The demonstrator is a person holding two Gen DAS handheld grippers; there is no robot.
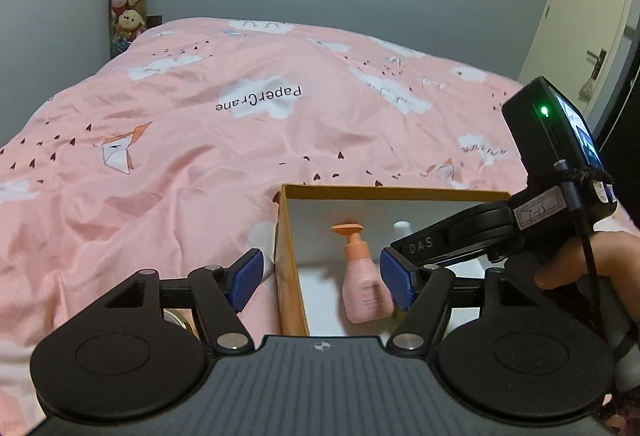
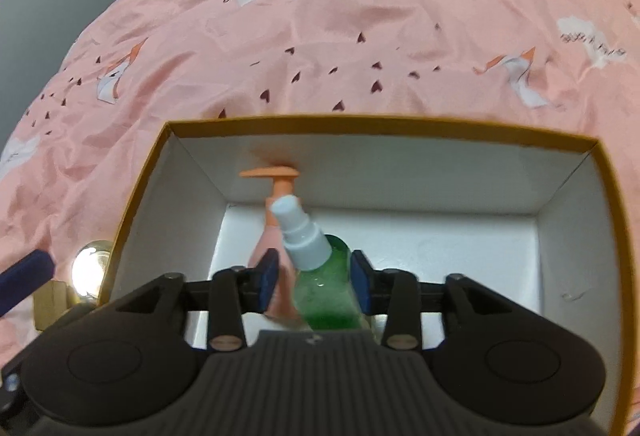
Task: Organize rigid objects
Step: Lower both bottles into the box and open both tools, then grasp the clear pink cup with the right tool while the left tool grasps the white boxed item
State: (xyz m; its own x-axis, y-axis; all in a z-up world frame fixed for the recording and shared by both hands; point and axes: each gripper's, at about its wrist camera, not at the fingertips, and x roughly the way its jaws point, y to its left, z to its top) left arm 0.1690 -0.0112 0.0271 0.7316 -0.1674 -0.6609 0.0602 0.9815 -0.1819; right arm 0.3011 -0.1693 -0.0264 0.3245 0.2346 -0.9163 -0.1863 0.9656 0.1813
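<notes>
two bottles are inside the open box (image 2: 568,172), which sits on the bed (image 1: 200,156) with its pink cover. count: one pink pump bottle (image 1: 362,284) lying near the left wall of the box; one green spray bottle (image 2: 324,284) with a white spray head, leaning across the pink one; one box; one shiny round object (image 2: 90,268) and one small wooden block (image 2: 48,302) outside the box at its left wall, neither identifiable further.

right tongs (image 2: 316,282): positioned over the box, pointing steeply down, jaws standing either side of the green spray bottle. a gap shows at the left pad; contact at the right pad is not clear. judged open, bottle released or nearly so, not gripped.

left tongs (image 1: 322,278): jaws wide apart and empty, straddling the left wall of the box from above, nothing between the pads but that wall.

step in hand, as judged: setting the green spray bottle down in the box. to do it well, part the jaws fully before lifting, draw the right tongs straight up so neither pad drags the bottle, and allow for it tipping against the pink bottle. keep the left tongs clear of the box wall so the box does not shift on the soft bedding.
</notes>
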